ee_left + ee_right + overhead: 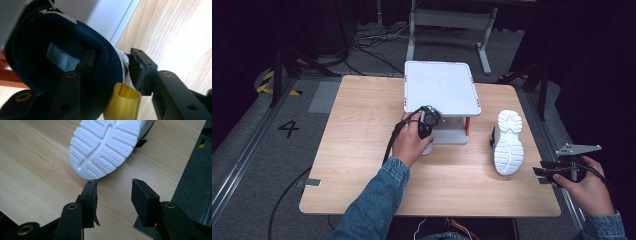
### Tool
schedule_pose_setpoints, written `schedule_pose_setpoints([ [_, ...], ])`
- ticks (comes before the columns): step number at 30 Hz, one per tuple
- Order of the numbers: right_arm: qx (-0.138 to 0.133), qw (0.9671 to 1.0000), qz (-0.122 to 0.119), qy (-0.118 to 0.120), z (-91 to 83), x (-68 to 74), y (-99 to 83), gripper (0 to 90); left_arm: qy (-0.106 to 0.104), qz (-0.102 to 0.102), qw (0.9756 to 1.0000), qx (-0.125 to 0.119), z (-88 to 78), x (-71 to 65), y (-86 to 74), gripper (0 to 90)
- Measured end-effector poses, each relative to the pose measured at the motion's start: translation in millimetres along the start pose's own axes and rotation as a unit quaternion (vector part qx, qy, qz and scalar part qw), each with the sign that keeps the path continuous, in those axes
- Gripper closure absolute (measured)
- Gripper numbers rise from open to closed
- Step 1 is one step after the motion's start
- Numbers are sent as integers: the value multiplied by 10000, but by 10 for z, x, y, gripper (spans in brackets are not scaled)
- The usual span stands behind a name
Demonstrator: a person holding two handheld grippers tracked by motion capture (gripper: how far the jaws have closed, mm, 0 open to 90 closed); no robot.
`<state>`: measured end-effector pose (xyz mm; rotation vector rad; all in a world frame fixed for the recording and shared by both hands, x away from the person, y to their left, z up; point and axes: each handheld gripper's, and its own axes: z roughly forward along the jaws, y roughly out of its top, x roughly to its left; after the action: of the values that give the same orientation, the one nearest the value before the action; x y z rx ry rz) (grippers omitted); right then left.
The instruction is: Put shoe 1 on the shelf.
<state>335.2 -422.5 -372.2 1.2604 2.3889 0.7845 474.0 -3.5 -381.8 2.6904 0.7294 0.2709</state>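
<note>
Your left tongs (pixel 110 65) straddle the shoe's (pixel 75 50) heel collar, one jaw inside, pads loosened, since it sits under the rack (pixel 439 90). Your right tongs (pixel 113 192) hang released near the upturned shoe (pixel 107 142) on the counter (pixel 37 170).

One shoe (pixel 508 144) lies right of the rack (pixel 440 87), another shoe (pixel 75 57) beneath.

The white two-tier rack (pixel 441 90) stands at the middle of the desk's (pixel 357 165) far edge and blocks straight passage there; its lower shelf opening faces the near edge. The left gripper (pixel 428 125) and a navy shoe (pixel 82 50) fill that opening's left part, one jaw inside the shoe's collar, the other outside by the heel. A white-soled shoe (pixel 508 142) lies sole-up toward the right edge, just ahead of the right gripper (pixel 113 192) at the near right corner. The desk's left half and near edge lie bare.
</note>
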Motion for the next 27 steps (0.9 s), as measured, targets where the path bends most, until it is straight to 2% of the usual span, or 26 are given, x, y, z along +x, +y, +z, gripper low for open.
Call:
schedule_pose_setpoints([
  [2, -14, 10000, -9, 6, -6, 2, 0, 571, -91, -112, 9999, -38, -23, -23, 0, 455],
  [4, -29, 10000, -29, 10, -15, 4, 7, 566, -79, -184, 9998, -25, -39, -53, -12, 384],
  [6, -54, 10000, -14, 37, -18, 8, 20, 559, 190, -251, 9995, -64, -81, -107, -34, 321],
  [7, -66, 10000, -22, 38, -16, 11, 30, 557, 208, -275, 9994, -94, -137, -127, -55, 311],
  [9, -91, 9999, -46, 61, -6, 17, 55, 554, 224, -314, 9988, -289, -245, -149, -95, 345],
  [11, -94, 9999, -64, 90, 15, 25, 80, 552, 308, -362, 9976, -501, -349, -171, -129, 267],
  [12, -88, 9999, -79, 103, 23, 27, 90, 552, 308, -362, 9976, -501, -349, -171, -129, 270],
  [13, -93, 9998, -102, 130, 40, 33, 112, 551, 244, -481, 9966, -624, -467, -202, -176, 266],
  [16, -106, 9997, -133, 151, 55, 39, 140, 551, 210, -554, 9960, -669, -563, -249, -238, 266],
  [18, -126, 9996, -183, 187, 75, 43, 185, 551, 314, -731, 9950, -596, -604, -289, -275, 292],
  [20, -101, 9995, -226, 213, 95, 48, 218, 551, 291, -665, 9965, -424, -627, -317, -312, 318],
  [21, -99, 9994, -245, 232, 104, 51, 230, 551, 149, -589, 9975, -373, -633, -340, -339, 346],
  [23, -95, 9991, -294, 277, 126, 65, 266, 551, -66, -489, 9984, -282, -623, -372, -375, 472],
  [24, -98, 9990, -316, 294, 135, 72, 279, 548, -109, -500, 9986, -165, -600, -386, -393, 528],
  [27, -109, 9987, -373, 332, 155, 83, 308, 549, -104, -511, 9985, -137, -540, -395, -421, 732],
])
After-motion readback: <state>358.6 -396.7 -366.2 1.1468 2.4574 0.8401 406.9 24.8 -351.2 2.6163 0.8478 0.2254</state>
